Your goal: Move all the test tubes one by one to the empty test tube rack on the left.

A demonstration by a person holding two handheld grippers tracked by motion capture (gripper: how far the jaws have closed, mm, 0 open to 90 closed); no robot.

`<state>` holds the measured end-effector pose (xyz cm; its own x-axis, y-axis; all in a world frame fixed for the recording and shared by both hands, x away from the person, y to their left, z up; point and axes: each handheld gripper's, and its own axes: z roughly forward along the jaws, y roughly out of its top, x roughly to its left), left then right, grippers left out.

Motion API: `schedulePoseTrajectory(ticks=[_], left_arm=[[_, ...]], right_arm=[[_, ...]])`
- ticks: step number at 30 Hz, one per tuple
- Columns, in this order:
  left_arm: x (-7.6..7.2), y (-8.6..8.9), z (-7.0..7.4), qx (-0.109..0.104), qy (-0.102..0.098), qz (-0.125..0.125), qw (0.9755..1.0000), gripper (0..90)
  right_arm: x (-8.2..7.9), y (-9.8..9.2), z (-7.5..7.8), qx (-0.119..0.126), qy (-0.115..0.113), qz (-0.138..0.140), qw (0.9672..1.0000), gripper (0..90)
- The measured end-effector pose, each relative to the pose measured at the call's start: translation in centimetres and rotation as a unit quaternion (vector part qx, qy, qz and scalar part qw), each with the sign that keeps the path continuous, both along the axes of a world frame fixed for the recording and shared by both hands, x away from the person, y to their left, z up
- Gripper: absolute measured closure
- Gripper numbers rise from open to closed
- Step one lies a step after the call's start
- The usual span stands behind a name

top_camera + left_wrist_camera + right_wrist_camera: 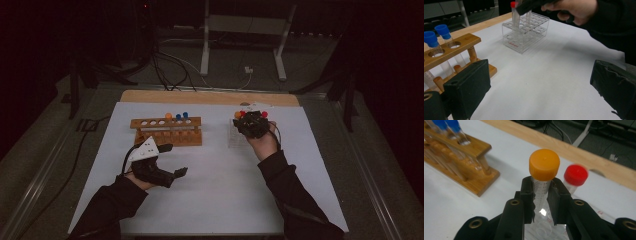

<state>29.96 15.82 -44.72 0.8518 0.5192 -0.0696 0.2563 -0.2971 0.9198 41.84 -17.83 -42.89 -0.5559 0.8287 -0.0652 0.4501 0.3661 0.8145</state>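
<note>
Right gripper clamps the orange-capped tube just under its cap, centre frame: light, slick, brittle plastic; left gripper gapes empty.

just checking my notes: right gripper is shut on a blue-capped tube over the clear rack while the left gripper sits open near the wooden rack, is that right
Not quite: the cap is orange, not blue. The right gripper view shows the right gripper with its jaws pressed on the orange-capped tube over the clear rack. The blue caps sit in the wooden rack. The rest holds: the left gripper is open near that rack.
</note>
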Motion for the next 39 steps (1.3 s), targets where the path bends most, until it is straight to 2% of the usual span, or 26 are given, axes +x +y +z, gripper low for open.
schedulePoseTrajectory(ticks=[7, 13, 18, 25, 32, 39], left_arm=[[-0.1, -0.2, 0.6, -0.002, -0.001, -0.007, 1.0000, 3.8], [-0.1, -0.6, 1.0, -0.002, -0.001, -0.019, 0.9998, 3.8], [0.0, -1.1, 1.2, 0.002, 0.002, -0.028, 0.9996, 3.8], [0.1, -2.0, 1.6, 0.003, 0.003, -0.047, 0.9989, 3.9], [0.2, -2.9, 2.1, 0.003, 0.003, -0.067, 0.9978, 5.0], [0.6, -4.2, 2.7, 0.001, 0.001, -0.088, 0.9961, 6.6]], right_arm=[[-1.7, -0.4, 2.9, 0.000, -0.033, 0.014, 0.9994, 75.1], [-3.8, -0.2, 4.1, -0.002, -0.045, 0.052, 0.9976, 75.1], [-5.9, 0.2, 3.4, -0.007, -0.036, 0.085, 0.9957, 75.1], [-8.3, 1.0, 1.1, -0.016, -0.008, 0.128, 0.9917, 75.1], [-9.8, 1.6, -0.3, -0.007, 0.015, 0.163, 0.9865, 75.1], [-11.0, 2.2, -0.7, -0.005, 0.020, 0.190, 0.9816, 75.1]])
